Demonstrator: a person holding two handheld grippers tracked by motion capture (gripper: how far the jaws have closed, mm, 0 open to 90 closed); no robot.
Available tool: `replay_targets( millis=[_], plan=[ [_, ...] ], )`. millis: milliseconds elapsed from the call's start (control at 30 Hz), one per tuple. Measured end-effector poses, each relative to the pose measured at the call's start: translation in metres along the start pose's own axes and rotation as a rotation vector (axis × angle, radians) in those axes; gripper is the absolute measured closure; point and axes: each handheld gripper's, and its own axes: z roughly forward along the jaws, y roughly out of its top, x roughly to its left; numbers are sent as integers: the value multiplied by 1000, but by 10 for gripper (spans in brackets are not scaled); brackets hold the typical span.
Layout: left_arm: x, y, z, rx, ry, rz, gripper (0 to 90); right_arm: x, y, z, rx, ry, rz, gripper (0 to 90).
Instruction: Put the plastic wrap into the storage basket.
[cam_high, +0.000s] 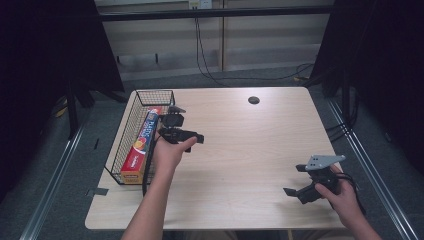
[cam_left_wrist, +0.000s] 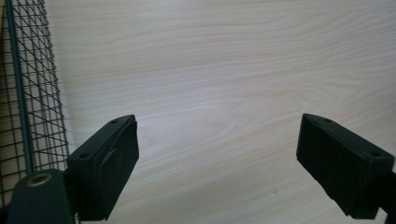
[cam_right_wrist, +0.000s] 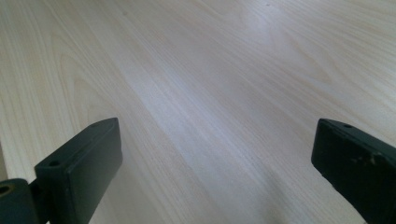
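The plastic wrap box (cam_high: 141, 145) lies in the wire basket (cam_high: 131, 116), just left of the left gripper (cam_high: 181, 134), whose fingers (cam_left_wrist: 105, 165) stand apart and empty; right gripper (cam_high: 305, 186) fingers (cam_right_wrist: 79, 168) also apart over bare worktop (cam_high: 250, 150); any withdrawal should probably clear the basket rim.

The printing on the long box (cam_high: 141, 145) is too blurred to read.
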Motion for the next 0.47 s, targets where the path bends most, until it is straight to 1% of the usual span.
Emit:
replay_targets(
  millis=[33,100,200,233,300,400,467],
  plan=[
    [-2,-3,3,2,-10,3,132,0,0,0,2,-2,2,18],
    [-4,-4,5,-4,-13,-3,132,0,0,0,0,-4,8,17],
    [-6,-8,9,-2,-26,3,132,0,0,0,0,-4,5,17],
    [-7,-10,10,-4,-27,4,130,1,-1,1,8,-4,12,17],
    [-8,-12,12,3,-33,20,129,1,-1,1,9,-2,8,18],
    [-12,-15,15,-10,-52,30,124,0,-1,2,10,-8,7,18],
    [-14,-18,17,-3,-52,43,101,-1,-2,3,17,-10,16,18]
  ],
)
